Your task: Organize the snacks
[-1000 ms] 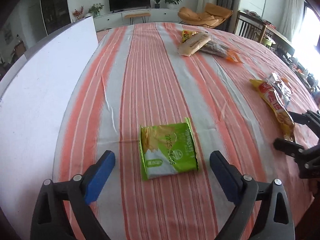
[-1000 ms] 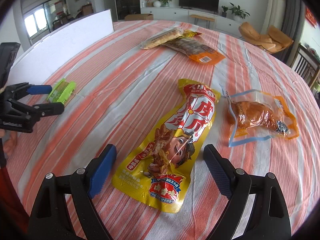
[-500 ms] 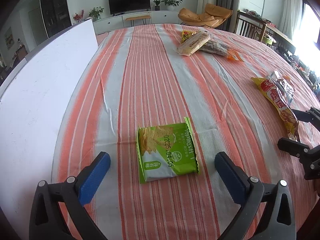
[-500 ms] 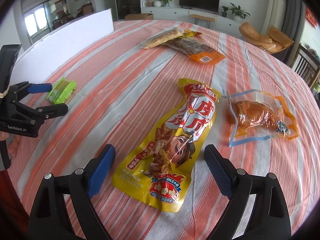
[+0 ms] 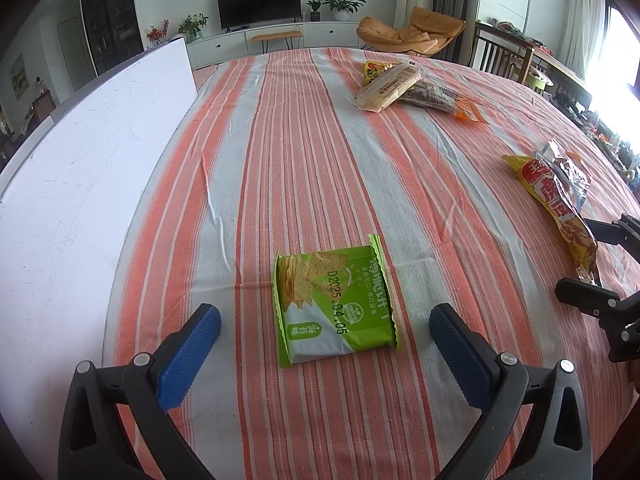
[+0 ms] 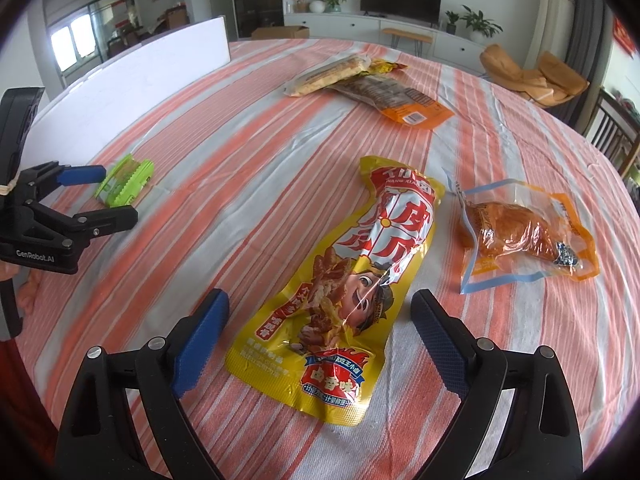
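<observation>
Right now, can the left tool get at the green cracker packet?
Probably yes. The left tool is open, its blue pads wider apart than the green cracker packet, which lies flat on the striped cloth just ahead of the pads. Nothing lies between them; the right tool is off to the side.

We see a bright, daylit room in both views. Light pours from the blown-out window [image 5: 618, 52] at the far right of the left wrist view, washing out detail there. Shadows on the orange-and-grey striped tablecloth [image 5: 304, 168] are faint and soft. The glossy yellow snack pouch [image 6: 352, 276] carries white glare streaks. Fisheye bending curves the tall white board [image 5: 88, 168] and darkens the corners. Distant furniture looks slightly soft, perhaps from lens blur.
</observation>
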Motion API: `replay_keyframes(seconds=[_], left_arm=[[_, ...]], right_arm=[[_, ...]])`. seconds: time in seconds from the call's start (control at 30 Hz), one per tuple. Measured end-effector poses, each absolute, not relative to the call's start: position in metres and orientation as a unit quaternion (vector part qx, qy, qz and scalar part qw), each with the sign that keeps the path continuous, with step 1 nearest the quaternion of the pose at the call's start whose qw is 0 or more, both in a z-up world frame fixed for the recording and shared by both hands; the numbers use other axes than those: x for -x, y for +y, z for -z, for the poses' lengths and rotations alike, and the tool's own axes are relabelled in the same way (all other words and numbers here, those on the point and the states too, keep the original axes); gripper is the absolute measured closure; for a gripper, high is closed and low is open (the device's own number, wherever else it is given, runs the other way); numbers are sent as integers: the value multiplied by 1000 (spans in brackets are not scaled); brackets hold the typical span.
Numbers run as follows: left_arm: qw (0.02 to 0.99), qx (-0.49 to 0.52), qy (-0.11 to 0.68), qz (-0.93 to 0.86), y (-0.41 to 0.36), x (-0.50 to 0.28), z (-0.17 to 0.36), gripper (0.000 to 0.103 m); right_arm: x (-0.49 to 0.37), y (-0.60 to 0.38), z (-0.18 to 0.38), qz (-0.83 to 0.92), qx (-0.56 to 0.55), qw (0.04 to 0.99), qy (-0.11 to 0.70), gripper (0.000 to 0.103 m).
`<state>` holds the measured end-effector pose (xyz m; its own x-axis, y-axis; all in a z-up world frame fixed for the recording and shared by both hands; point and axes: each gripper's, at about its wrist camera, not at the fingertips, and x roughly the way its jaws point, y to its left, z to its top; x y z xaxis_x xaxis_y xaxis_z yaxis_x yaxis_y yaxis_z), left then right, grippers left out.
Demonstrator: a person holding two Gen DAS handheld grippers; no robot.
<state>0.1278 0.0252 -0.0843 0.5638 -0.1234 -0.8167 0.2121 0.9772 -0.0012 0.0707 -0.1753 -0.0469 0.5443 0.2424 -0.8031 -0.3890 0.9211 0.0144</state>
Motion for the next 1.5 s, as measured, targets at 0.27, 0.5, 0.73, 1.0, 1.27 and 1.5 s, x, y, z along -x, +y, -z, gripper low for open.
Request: replay_keyframes(seconds=[0.27, 0.5, 0.73, 1.0, 1.27, 1.5], left_arm=[[883, -48, 457, 95, 26, -127, 84, 0], [878, -52, 464, 104, 27, -128, 84, 0], [870, -12, 481, 106, 37, -130, 79, 0], [881, -47, 459, 103, 19, -128, 75, 51], [887, 13, 443, 129, 39, -110, 69, 52], [896, 48, 410, 166, 48, -85, 32, 52]], right_arm=[[-71, -175, 47, -180, 83, 875, 442, 9], [-71, -175, 47, -181, 84, 875, 442, 8], [-71, -176, 47, -181, 84, 875, 442, 8], [-73, -246, 28, -231, -169, 852, 438, 10], [-119, -222, 34, -161, -112, 816, 543, 12], [-132, -183, 36, -86, 16, 838, 538, 54]])
